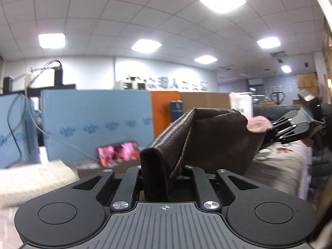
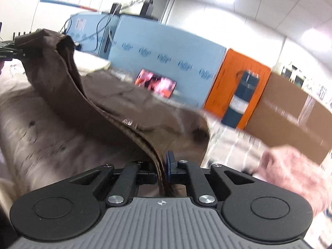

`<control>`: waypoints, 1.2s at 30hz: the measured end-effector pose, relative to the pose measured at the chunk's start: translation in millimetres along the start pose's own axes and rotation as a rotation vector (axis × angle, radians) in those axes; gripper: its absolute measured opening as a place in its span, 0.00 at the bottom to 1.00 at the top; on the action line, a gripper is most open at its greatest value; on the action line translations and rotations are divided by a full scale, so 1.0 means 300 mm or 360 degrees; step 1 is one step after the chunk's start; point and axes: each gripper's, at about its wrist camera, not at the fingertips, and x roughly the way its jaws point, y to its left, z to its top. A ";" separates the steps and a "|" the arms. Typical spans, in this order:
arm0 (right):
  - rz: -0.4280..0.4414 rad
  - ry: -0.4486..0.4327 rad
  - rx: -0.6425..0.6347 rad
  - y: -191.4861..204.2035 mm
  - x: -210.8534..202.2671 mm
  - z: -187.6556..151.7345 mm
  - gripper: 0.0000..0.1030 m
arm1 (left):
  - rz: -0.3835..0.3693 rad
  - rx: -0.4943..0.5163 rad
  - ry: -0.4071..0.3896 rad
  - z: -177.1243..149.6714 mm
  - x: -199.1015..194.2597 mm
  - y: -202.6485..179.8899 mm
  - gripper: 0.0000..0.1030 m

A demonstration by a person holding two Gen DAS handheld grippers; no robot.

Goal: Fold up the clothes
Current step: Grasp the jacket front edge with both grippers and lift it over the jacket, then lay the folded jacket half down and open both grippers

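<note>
Garment – a dark brown cloth – was up in the air, stretched btwn both tools. Left hand-held gripper had its jaws pinched narrow on a bunched fold of the cloth, w/ fabric rising from the jaws & spreading right toward the right hand-held gripper, which clamped the far edge. From the right wrist view, same cloth ran as a doubled hem straight into the right hand-held gripper, jaws closed tight on it; the other end reached up-left to the left hand-held gripper at the frame edge. Rest of the garment sagged below – lower part blurred, so couldn't tell if it touched the light patterned bed cover. Pink fuzzy item lay at right on the cover. Behind: blue foam panels, orange box, brown cardboard box, lit phone screen propped near the panels.
</note>
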 end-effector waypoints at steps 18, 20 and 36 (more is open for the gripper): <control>0.0142 -0.0061 0.0137 -0.240 0.424 0.147 0.07 | 0.0134 -0.0375 0.0342 0.005 0.435 0.365 0.11; 0.0159 -0.0041 0.0171 -0.258 0.469 0.146 0.07 | 0.0123 -0.0420 0.0391 -0.015 0.475 0.401 0.11; 0.0180 0.0002 0.0726 -0.414 0.652 0.052 0.54 | 0.0148 -0.0719 0.0553 -0.101 0.609 0.557 0.39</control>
